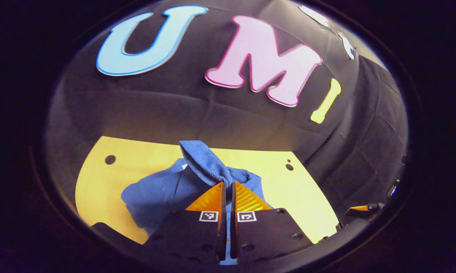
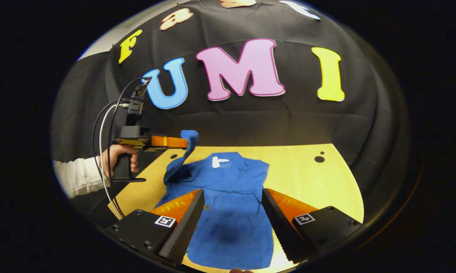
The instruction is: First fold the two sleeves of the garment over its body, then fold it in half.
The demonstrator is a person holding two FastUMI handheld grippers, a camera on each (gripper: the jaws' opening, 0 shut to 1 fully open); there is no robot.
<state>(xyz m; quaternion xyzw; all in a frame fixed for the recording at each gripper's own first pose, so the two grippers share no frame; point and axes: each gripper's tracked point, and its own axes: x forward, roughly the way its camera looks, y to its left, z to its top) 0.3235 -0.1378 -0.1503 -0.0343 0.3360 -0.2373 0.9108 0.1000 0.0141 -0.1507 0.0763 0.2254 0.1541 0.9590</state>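
1. In the left gripper view, the left gripper (image 1: 228,189) has its jaws pressed together on a sleeve (image 1: 203,161) of the blue garment (image 1: 163,193). The pinched cloth stands up above the orange fingers (image 1: 210,199), with its end hanging over to one side. The rest of the garment lies on the yellow surface (image 1: 110,182), below and beyond the gripper, and it looks bunched near the pinch.

2. In the right gripper view, the garment (image 2: 231,197) lies flat on the surface (image 2: 311,178), with the collar on the side toward the black wall. The right gripper (image 2: 233,212) hovers above the lower body of the garment with its jaws spread wide, and it holds nothing. Beside the collar end of the garment, a hand (image 2: 118,157) with a white sleeve holds the left gripper (image 2: 169,142), which lifts the garment's sleeve (image 2: 188,146) clear of the surface.

3. I judge that the step in hand is the first sleeve fold. To do it well, the lifted sleeve should travel across toward the middle of the garment's body and come down flat before the jaws let go. The pull should be gentle, so that the shoulder does not drag the body out of its place. The right gripper could press on the body to keep it flat.
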